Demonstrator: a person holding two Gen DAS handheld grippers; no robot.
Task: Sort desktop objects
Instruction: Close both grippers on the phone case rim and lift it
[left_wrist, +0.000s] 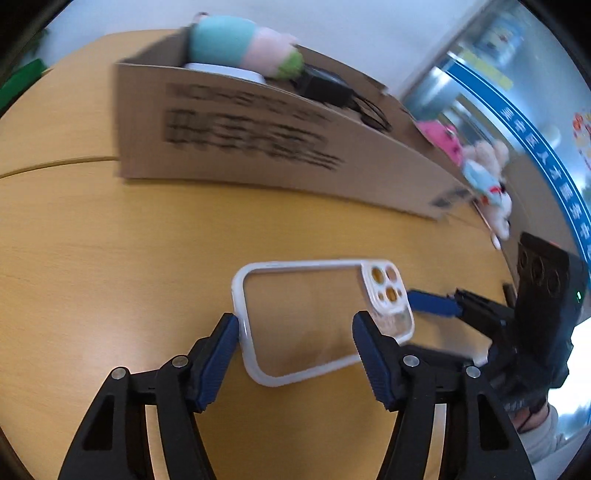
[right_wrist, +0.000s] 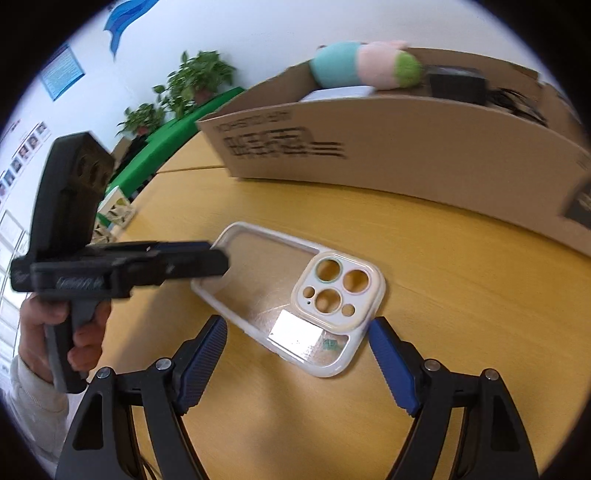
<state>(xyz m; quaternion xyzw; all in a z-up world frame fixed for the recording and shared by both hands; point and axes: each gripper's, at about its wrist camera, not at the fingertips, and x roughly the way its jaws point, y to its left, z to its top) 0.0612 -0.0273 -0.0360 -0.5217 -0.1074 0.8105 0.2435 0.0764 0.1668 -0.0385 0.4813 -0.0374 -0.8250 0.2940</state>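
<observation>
Phone case (left_wrist: 317, 317), clear-backed with a white rim, is seen lying flat on the yellow wooden surface (left_wrist: 92, 258), camera cut-outs turned toward the right tool (right_wrist: 297, 358). The left tool (left_wrist: 295, 350) is held with its blue pads spread apart; one pad is set against the case's short end rim, while the other pad appears to overlap the case near the camera end, and contact there cannot be judged. The right tool is likewise held apart, its pads flanking the camera-end corner of the case without touching it. In the right wrist view the left tool's finger is seen reaching over the far end of the case.

Behind the case, well apart from it, a cardboard box (right_wrist: 406, 155) is stood with its long printed wall facing the tools. A teal, pink and green plush toy (right_wrist: 365, 62) and a black adapter (right_wrist: 456, 85) are seen above its top edge. A band of bare surface is left between the box wall and the case. At the box's right end a small plush bear (left_wrist: 487, 184) is seen near the surface's edge.
</observation>
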